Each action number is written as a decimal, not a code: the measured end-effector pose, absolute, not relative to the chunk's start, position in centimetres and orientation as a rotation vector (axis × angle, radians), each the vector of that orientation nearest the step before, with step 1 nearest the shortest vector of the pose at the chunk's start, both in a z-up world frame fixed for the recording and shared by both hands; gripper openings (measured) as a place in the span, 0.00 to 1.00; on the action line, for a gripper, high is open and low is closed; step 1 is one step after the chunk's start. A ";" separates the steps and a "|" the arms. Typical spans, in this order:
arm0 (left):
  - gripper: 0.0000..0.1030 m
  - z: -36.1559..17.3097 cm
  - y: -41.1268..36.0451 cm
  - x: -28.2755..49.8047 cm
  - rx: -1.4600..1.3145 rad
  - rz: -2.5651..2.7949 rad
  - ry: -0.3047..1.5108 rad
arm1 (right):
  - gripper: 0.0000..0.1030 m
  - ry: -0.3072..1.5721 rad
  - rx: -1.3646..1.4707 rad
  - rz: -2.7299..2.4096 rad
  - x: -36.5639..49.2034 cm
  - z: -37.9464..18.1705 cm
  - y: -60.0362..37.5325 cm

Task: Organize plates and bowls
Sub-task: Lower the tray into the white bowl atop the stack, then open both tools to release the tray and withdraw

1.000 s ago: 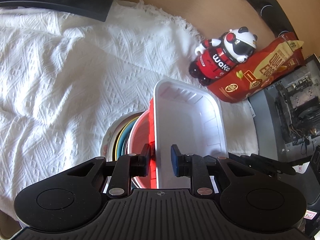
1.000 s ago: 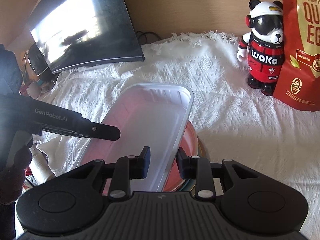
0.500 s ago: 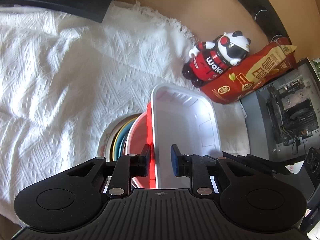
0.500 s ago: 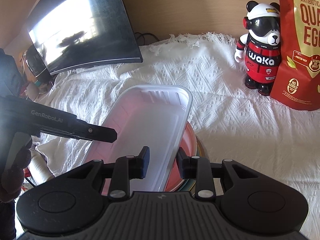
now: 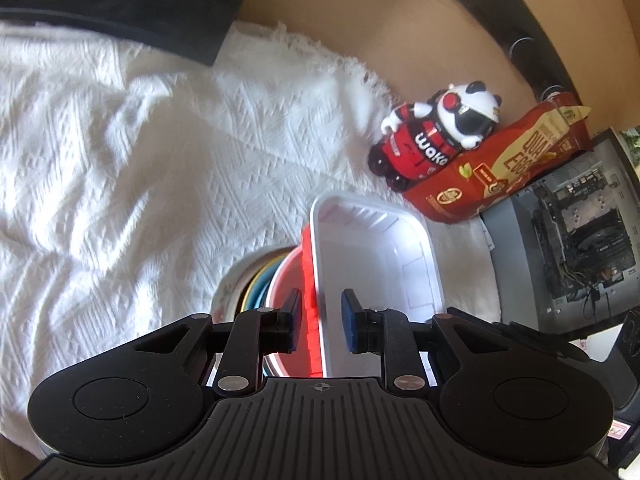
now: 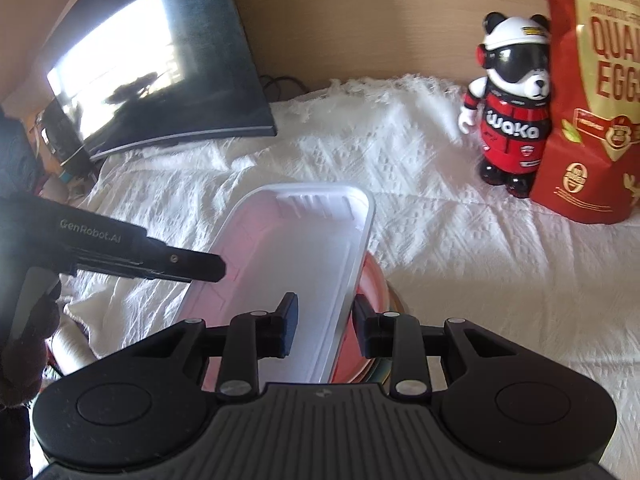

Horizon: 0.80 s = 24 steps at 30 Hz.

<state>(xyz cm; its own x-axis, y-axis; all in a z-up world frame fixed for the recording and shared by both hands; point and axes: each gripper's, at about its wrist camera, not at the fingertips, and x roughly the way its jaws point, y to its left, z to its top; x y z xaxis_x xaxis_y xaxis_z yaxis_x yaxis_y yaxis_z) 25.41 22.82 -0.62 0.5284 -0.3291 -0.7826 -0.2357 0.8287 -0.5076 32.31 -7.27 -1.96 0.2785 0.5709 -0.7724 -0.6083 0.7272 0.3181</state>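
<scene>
A white rectangular plastic tray (image 5: 384, 256) (image 6: 304, 248) sits on top of a stack of dishes: a red bowl (image 5: 286, 280) (image 6: 370, 280) over blue, yellow and white plates (image 5: 250, 288). My left gripper (image 5: 320, 320) straddles the tray's left rim, jaws slightly apart with a gap on both sides of the rim. My right gripper (image 6: 322, 328) straddles the tray's right rim in the same way, pads not pressed on it. The left gripper also shows in the right wrist view (image 6: 192, 268), at the tray's left side.
A white textured cloth (image 6: 460, 264) covers the table. A panda figure (image 6: 508, 108) (image 5: 440, 132) and a red egg bag (image 6: 592, 112) (image 5: 504, 168) stand at the back right. A dark monitor (image 6: 160, 72) is at the back left. An open computer case (image 5: 580, 248) lies right.
Both grippers' jaws have widened slightly around the tray's rims. The views shifted a little; the tray and stack stay in place.
</scene>
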 end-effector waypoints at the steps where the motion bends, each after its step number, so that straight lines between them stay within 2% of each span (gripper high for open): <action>1: 0.22 -0.4 23.0 25.3 -0.617 -0.075 1.020 | 0.31 1.010 -0.033 0.775 32.2 -1.7 -7.5; 5: 0.22 0.2 23.2 25.1 -0.600 -0.127 0.980 | 0.36 0.978 0.000 0.706 31.5 -0.9 -8.2; 14: 0.22 1.4 21.2 19.8 -0.547 -0.095 0.869 | 0.38 0.896 0.060 0.600 28.6 0.8 -10.7; 19: 0.21 1.0 16.4 14.6 -0.466 -0.026 0.807 | 0.42 0.838 0.037 0.598 25.3 1.2 -12.8; 24: 0.14 -0.1 9.6 8.7 -0.324 0.057 0.764 | 0.46 0.848 0.044 0.645 20.6 -0.2 -15.2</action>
<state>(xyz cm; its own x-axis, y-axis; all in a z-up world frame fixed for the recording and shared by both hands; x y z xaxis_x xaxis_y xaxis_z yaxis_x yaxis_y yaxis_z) 8.72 9.63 -0.12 0.7230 -0.0667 -0.6876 -0.1673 0.9488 -0.2679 20.57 -15.17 -0.21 0.4846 0.5464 -0.6831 -0.5127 0.8101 0.2844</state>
